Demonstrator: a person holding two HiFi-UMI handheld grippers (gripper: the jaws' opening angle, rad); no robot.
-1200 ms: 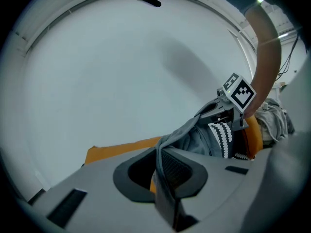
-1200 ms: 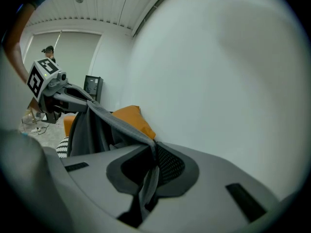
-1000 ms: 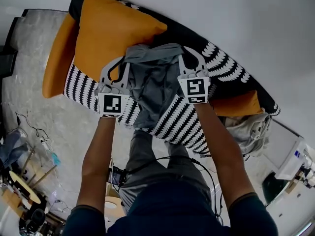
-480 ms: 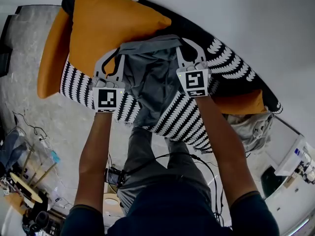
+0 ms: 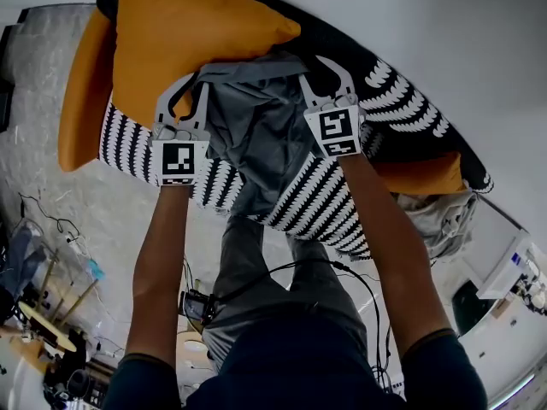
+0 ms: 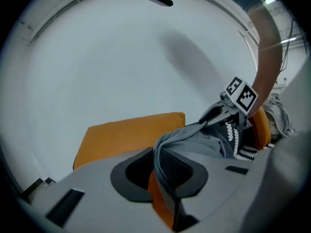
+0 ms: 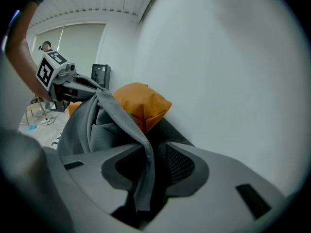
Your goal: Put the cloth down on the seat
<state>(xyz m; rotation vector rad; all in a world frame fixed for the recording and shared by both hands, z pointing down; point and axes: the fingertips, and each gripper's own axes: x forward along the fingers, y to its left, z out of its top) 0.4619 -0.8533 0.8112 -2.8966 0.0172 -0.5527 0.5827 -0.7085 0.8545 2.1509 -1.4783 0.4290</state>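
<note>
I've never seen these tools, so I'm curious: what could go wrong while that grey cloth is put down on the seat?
1. On the right gripper the jaws have just been opening, yet the cloth hangs between them; it might snag as the gripper pulls away.
2. The left gripper is shut on the cloth, so it may fall lopsided and bunch up.
3. That corner is by the cushion and could land there, not on the seat.

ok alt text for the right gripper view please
Grey cloth hangs loose between the fingers of the right gripper, which have just been opening. Its far end runs to the left gripper at upper left, with an orange cushion and white wall behind.
</note>
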